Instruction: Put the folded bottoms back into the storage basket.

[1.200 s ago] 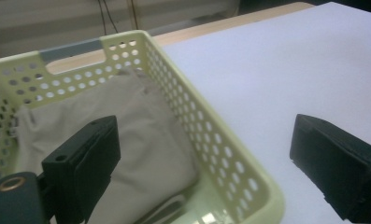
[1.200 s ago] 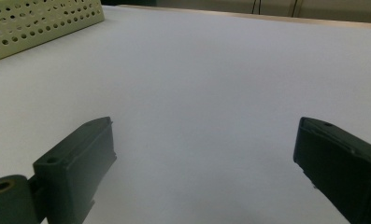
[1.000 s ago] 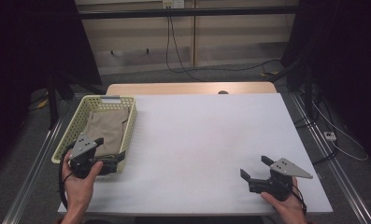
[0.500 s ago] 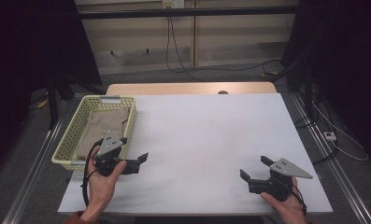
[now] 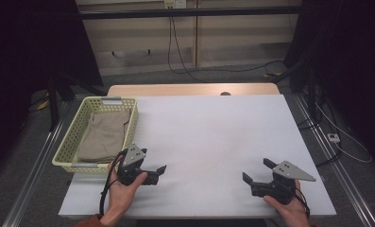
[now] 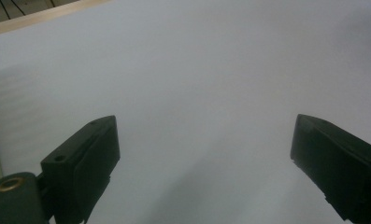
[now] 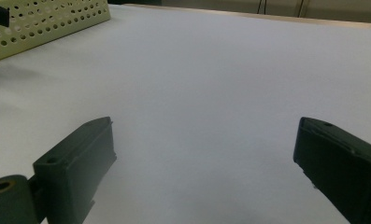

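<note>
A folded tan cloth (image 5: 104,136) lies inside a pale yellow perforated basket (image 5: 67,145) at the left of the white bench (image 5: 213,137). The left gripper (image 5: 153,171), jaws apart and holding nothing, sits just beside the basket's near corner. The right gripper (image 5: 256,171), jaws likewise apart, sits near the bench's near right edge.

The high view looks forward and down on my whole white counter (image 5: 213,137). My left gripper view skims low and close across its surface. My right gripper view does likewise, facing the basket (image 7: 43,21), which the high view shares.
</note>
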Motion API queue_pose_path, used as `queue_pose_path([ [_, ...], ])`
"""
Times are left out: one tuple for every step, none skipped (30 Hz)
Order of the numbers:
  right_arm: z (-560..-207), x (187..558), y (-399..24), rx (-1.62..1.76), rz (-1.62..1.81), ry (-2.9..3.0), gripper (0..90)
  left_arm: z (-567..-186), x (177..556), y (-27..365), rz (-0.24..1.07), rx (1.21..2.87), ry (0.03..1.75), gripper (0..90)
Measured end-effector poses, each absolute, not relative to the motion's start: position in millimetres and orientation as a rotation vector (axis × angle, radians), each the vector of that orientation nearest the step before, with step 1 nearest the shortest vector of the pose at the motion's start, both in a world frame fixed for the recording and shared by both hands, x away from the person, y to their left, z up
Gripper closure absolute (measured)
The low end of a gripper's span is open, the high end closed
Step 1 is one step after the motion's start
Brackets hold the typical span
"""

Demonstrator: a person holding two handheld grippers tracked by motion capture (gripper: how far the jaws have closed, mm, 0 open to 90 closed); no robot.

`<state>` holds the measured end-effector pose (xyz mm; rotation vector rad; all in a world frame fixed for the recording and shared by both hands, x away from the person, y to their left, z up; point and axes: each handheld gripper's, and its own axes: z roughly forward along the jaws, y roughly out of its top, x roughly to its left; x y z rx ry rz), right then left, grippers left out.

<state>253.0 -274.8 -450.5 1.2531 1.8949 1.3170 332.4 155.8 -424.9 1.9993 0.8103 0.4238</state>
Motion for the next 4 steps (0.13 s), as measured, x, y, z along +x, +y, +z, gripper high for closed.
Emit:
queue_pose_path([
  [-450.5,253.1,-275.1,1.251,1.316,1.896,4.9,-425.6,332.4,156.7,0.417,1.996,0.814,8.3],
  [-450.3,253.1,-275.1,1.252,1.317,1.895,4.9,-426.5,332.0,157.4,0.399,1.981,0.829,8.3],
  [-450.2,253.1,-275.1,1.249,1.316,1.896,4.9,-427.3,332.1,158.0,0.398,1.977,0.83,8.3],
  [-450.2,253.1,-275.0,1.248,1.317,1.896,4.9,-427.9,332.3,157.7,0.4,1.984,0.829,8.3],
])
